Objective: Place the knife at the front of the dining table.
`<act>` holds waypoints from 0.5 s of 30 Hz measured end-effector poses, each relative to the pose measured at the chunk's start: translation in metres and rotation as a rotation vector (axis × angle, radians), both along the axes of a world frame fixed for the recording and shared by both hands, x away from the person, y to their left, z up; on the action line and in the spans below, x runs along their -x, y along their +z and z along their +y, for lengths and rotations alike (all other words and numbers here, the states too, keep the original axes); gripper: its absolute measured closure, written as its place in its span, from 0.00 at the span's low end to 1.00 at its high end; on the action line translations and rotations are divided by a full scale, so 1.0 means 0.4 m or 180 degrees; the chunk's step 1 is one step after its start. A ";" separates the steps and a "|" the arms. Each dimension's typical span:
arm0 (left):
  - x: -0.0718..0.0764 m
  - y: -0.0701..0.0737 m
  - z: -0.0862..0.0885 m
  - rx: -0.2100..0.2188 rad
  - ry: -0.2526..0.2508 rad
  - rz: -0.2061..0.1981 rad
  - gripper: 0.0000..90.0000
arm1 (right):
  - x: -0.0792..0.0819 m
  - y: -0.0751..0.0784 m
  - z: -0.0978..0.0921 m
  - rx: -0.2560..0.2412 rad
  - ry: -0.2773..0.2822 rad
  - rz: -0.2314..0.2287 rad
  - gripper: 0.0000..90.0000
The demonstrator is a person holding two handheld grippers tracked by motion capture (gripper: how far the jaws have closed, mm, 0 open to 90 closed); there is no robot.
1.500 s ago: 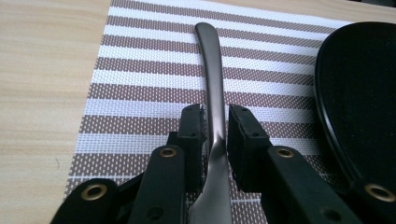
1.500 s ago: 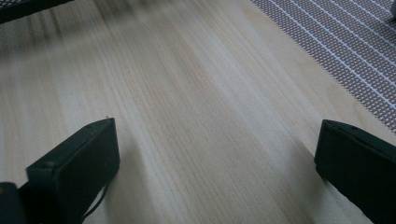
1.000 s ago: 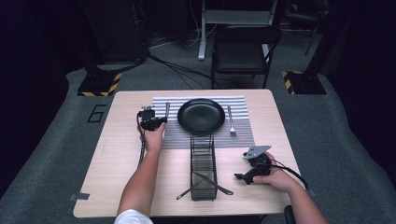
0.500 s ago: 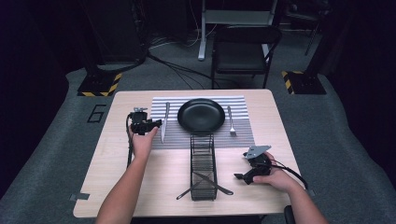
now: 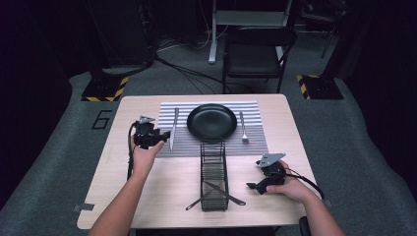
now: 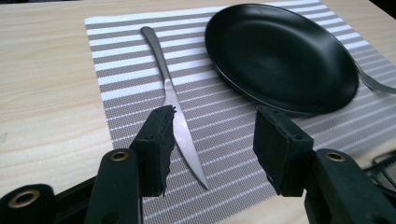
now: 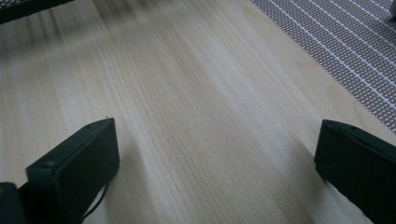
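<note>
Left gripper (image 6: 212,135) hangs over the striped placemat (image 6: 224,135), jaws wide, knife (image 6: 175,102) lying beneath; right gripper (image 7: 215,163) spread wide on bare table (image 7: 187,93)

The left forearm reaches forward from the bottom edge, its hand (image 5: 142,156) holding the left gripper (image 5: 160,137) raised over the counter (image 5: 98,187), jaws spread wide with nothing between them. The right hand (image 5: 290,187) rests low near the counter's right edge, its right gripper (image 5: 253,187) pointing left, jaws wide apart and empty.
</note>
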State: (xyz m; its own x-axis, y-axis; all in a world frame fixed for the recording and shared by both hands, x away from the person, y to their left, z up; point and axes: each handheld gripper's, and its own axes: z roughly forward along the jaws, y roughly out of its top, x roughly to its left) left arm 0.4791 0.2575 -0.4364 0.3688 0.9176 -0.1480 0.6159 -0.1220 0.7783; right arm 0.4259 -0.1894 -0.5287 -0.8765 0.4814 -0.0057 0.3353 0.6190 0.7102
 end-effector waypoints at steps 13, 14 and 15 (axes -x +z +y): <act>0.086 0.001 0.018 -0.0093 -0.0200 -0.0033 0.52 | 0.000 0.000 0.000 -0.0001 -0.0004 0.0001 0.00; 0.092 0.000 0.020 -0.0096 -0.0199 -0.0023 0.52 | 0.000 0.000 0.000 -0.0001 -0.0005 0.0001 0.00; 0.098 -0.002 0.021 -0.0086 -0.0183 -0.0035 0.52 | 0.000 0.000 0.000 0.0000 -0.0004 0.0001 0.00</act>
State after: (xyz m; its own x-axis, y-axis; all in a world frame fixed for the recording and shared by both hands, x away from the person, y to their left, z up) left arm 0.4400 0.2657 -0.4374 0.4225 0.8985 -0.1192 0.5988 -0.1780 0.7809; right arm 0.4257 -0.1893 -0.5287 -0.8759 0.4824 -0.0053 0.3363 0.6185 0.7102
